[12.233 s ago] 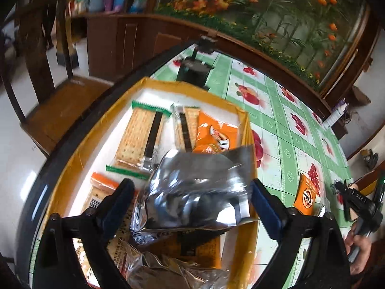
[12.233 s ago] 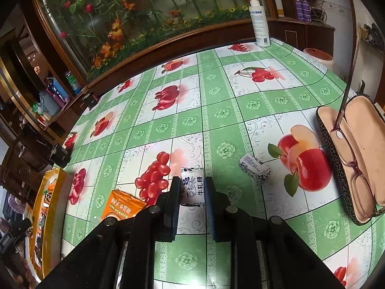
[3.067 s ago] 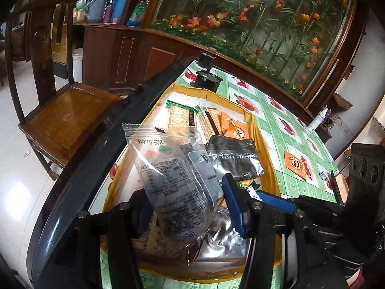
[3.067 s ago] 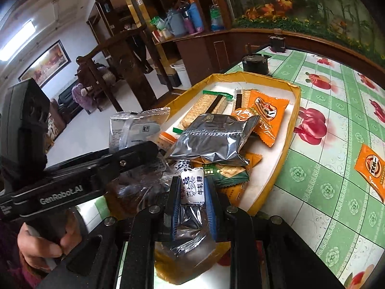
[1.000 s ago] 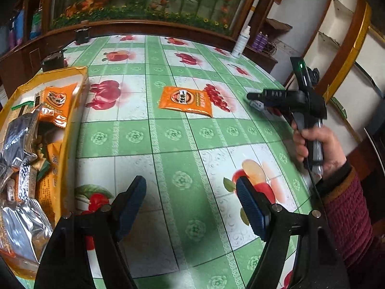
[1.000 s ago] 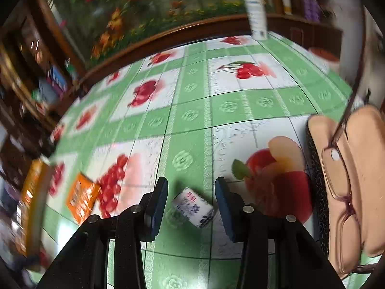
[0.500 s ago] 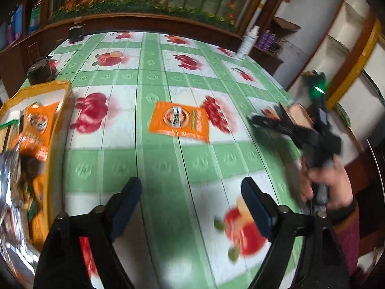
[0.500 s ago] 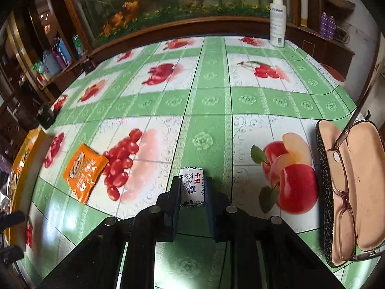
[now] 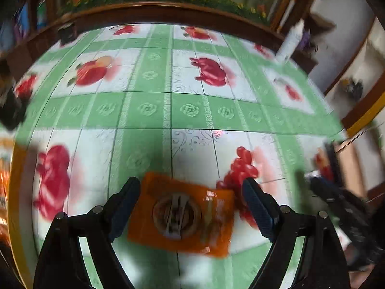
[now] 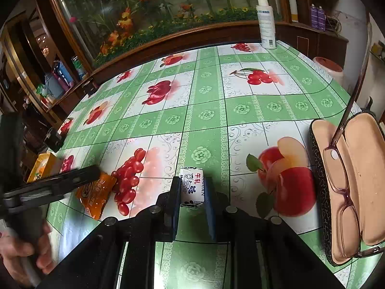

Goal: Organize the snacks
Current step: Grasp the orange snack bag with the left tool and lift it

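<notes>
L hand-held gripper (image 9: 191, 200) jaws wide; R hand-held gripper (image 10: 192, 193) clamped.

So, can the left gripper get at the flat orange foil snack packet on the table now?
Probably yes. The left gripper is open, and the flat orange foil snack packet lies between its fingers on the green fruit-print tablecloth, with nothing on top. The view is blurred, so contact is unclear.

Bench (image 10: 207, 120), green fruit-print cloth: orange packet (image 10: 96, 192) lower left, white candy (image 10: 192, 185) centre, open glasses case (image 10: 349, 192) right, spray bottle (image 10: 266, 21) top.
</notes>
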A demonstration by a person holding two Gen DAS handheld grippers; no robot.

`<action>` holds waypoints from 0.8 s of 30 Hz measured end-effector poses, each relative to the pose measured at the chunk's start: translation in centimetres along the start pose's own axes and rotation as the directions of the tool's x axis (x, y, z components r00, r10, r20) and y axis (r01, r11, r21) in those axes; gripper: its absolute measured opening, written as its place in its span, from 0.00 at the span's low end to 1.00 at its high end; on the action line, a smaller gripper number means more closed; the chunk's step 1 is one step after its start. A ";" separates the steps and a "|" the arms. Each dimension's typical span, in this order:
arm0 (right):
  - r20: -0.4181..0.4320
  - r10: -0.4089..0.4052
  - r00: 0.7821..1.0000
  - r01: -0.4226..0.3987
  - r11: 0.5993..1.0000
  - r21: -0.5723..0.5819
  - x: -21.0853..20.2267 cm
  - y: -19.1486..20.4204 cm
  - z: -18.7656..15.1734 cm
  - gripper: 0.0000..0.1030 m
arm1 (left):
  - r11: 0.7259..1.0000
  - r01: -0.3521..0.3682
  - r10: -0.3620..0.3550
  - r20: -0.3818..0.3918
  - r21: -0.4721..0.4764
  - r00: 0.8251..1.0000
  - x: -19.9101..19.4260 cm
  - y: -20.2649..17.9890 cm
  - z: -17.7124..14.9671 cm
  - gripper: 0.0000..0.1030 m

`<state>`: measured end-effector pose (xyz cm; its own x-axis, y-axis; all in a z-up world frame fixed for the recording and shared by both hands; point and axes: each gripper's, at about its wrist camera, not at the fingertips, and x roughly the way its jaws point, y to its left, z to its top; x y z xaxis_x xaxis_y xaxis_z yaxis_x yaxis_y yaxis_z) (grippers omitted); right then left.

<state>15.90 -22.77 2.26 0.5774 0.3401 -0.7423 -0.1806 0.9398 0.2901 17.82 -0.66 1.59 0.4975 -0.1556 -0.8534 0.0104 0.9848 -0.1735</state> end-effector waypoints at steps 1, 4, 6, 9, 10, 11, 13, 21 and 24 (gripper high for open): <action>-0.002 0.001 1.000 -0.001 1.000 0.003 0.0 -0.1 0.0 0.19 | 1.000 -0.009 0.009 -0.001 0.010 1.000 0.1 -0.2 -0.1 0.83; -0.006 0.001 1.000 -0.001 1.000 0.017 0.0 -0.5 0.0 0.19 | 0.998 0.000 0.001 -0.025 0.056 1.000 -0.4 -0.6 -0.8 0.84; 0.003 0.006 1.000 -0.006 1.000 0.021 -0.3 -0.5 0.1 0.19 | 0.998 0.012 -0.009 -0.046 0.066 0.999 -1.2 -0.2 -2.2 0.85; 0.007 0.012 1.000 -0.012 1.000 0.028 -0.4 -0.6 0.1 0.19 | 0.997 0.023 -0.018 -0.063 0.079 0.998 -2.6 0.5 -4.6 0.86; 0.007 0.009 1.000 -0.010 0.999 0.031 -0.4 -0.6 0.1 0.19 | 0.995 0.048 -0.041 -0.075 0.084 0.996 -3.2 0.7 -5.6 0.87; 0.007 0.009 1.000 -0.010 0.999 0.034 -0.4 -0.6 0.1 0.19 | 0.991 0.083 -0.073 -0.090 0.107 0.993 -3.7 0.5 -6.6 0.87; 0.008 0.016 1.000 -0.017 0.999 0.044 -0.5 -0.7 0.1 0.19 | 0.974 0.151 -0.134 -0.108 0.169 0.985 -5.1 0.1 -8.2 0.87; 0.014 0.036 0.999 -0.037 0.998 0.058 -0.6 -0.8 0.1 0.19 | 0.961 -0.020 0.007 0.046 0.277 0.999 -5.2 -0.4 -4.8 0.88; 0.012 0.035 0.999 -0.036 0.997 0.063 -0.5 -1.1 0.2 0.19 | 0.947 0.066 -0.051 -0.055 0.315 0.997 -3.2 -1.2 -4.1 0.88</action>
<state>15.93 -23.96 2.41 0.5799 0.3725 -0.7245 -0.1504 0.9230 0.3541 12.69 -1.63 2.53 0.4479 -0.2100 -0.8691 0.3157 0.9466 -0.0661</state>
